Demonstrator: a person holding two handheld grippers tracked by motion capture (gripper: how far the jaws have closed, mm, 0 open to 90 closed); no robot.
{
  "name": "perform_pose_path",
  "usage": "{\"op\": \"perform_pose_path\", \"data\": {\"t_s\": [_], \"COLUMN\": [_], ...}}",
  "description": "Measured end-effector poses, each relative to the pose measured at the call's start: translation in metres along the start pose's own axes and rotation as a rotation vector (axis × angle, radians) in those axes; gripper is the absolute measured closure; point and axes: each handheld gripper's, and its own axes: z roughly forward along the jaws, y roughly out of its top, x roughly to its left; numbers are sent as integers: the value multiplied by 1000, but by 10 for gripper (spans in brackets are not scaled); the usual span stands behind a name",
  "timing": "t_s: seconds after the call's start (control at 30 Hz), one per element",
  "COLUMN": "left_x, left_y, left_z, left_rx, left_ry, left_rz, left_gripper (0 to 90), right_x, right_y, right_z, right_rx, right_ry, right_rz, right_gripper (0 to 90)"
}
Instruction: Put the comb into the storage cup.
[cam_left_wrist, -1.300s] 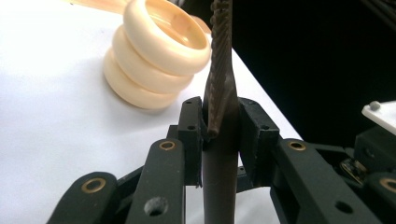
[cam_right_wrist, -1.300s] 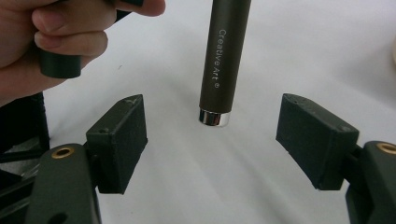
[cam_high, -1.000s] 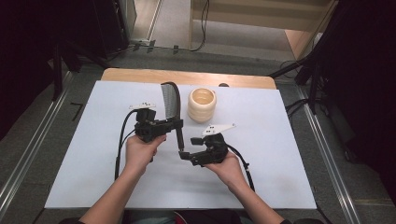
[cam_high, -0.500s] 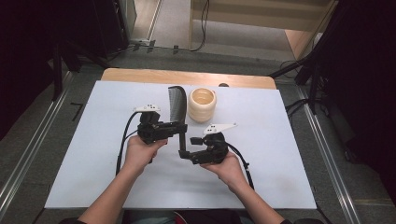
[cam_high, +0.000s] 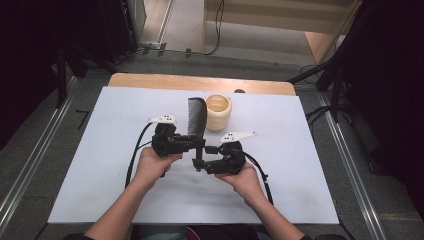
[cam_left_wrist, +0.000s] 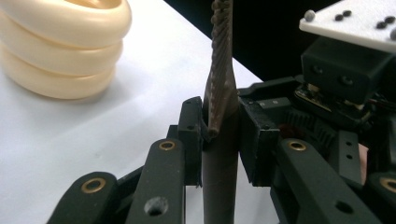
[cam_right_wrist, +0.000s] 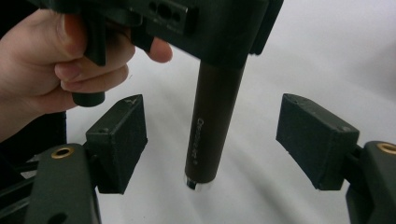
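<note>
A dark brown hairbrush (cam_high: 196, 116) stands out over the white mat, bristle head toward the far side. My left gripper (cam_high: 200, 144) is shut on its neck; in the left gripper view both pads clamp the brush (cam_left_wrist: 222, 70) just below the bristles. The round handle (cam_right_wrist: 210, 130) hangs down between the pads of my right gripper (cam_right_wrist: 218, 140), which is open. Its jaws have just been closing a little, with clear gaps on both sides of the handle. In the high view the right gripper (cam_high: 198, 162) sits just near of the left one.
A cream ribbed cup (cam_high: 218, 112) stands upright just right of the brush head, and is also in the left gripper view (cam_left_wrist: 65, 46). The white mat (cam_high: 300, 150) covers the table; a wooden edge (cam_high: 150, 80) runs along the far side. Cables trail from both grippers.
The brush and my left gripper have shifted slightly to the right and nearer, bringing the handle between the right gripper's jaws. The right hand has stayed in place.
</note>
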Motion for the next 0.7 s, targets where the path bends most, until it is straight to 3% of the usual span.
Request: {"op": "perform_pose_path", "data": {"t_s": [0.5,0.7], "left_x": [-4,-5], "left_y": [-3,-5], "left_z": [8,9], "left_rx": [8,-14], "left_ry": [-37,-50], "left_rz": [6,10], "left_gripper": [729,728], "right_x": [-3,-4], "right_y": [-1,-2], "right_z": [-1,-2], "right_rx": [-25,-30], "right_ry": [0,6], "right_rz": [31,46], "right_gripper": [372,502]}}
